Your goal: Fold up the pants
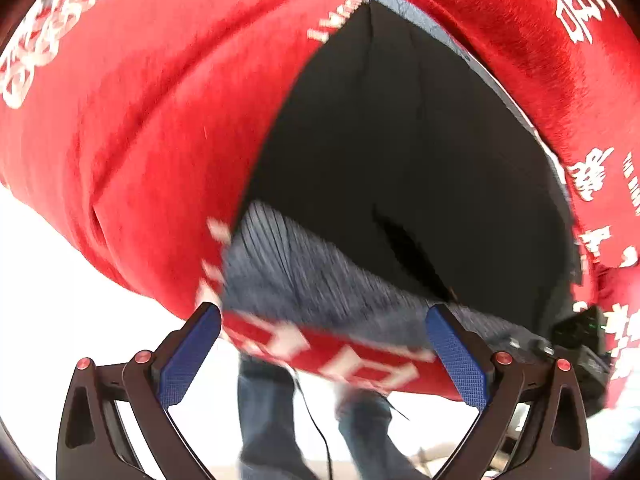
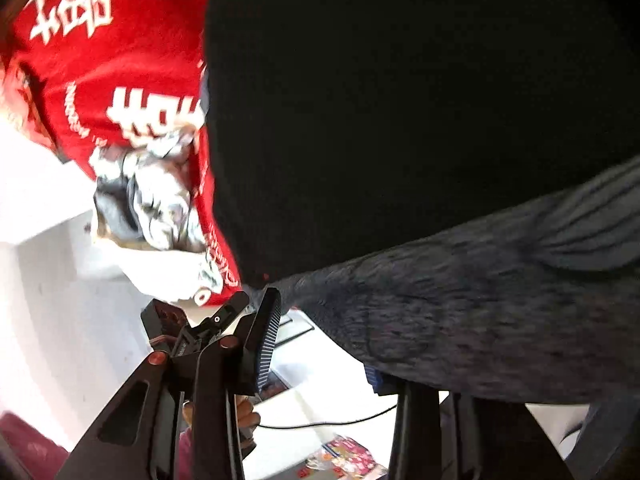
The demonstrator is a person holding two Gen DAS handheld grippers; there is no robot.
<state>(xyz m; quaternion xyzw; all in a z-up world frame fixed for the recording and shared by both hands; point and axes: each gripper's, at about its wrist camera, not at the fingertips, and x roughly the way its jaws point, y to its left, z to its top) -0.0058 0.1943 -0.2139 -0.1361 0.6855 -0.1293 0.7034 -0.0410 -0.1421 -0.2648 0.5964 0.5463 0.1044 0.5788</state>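
Note:
The black pants point(image 1: 400, 152) lie spread on a red blanket point(image 1: 140, 140), their grey ribbed waistband point(image 1: 304, 272) nearest me. My left gripper point(image 1: 324, 312) hangs open just above the waistband and the blanket's front edge, with nothing pinched between its blue pads point(image 1: 188, 356). In the right wrist view the pants point(image 2: 400, 100) fill the frame. The grey waistband point(image 2: 460, 312) drapes over the right finger of my right gripper point(image 2: 316, 312) and hides it. Its left finger point(image 2: 266, 344) is bare, and a gap shows between the pads.
A person's legs in jeans point(image 1: 268, 420) stand below the blanket edge, with a black cable point(image 1: 316, 420) hanging there. A crumpled silver-grey bundle point(image 2: 156, 196) lies on the blanket point(image 2: 120, 60) left of the pants. A colourful packet point(image 2: 352, 460) lies on the pale floor below.

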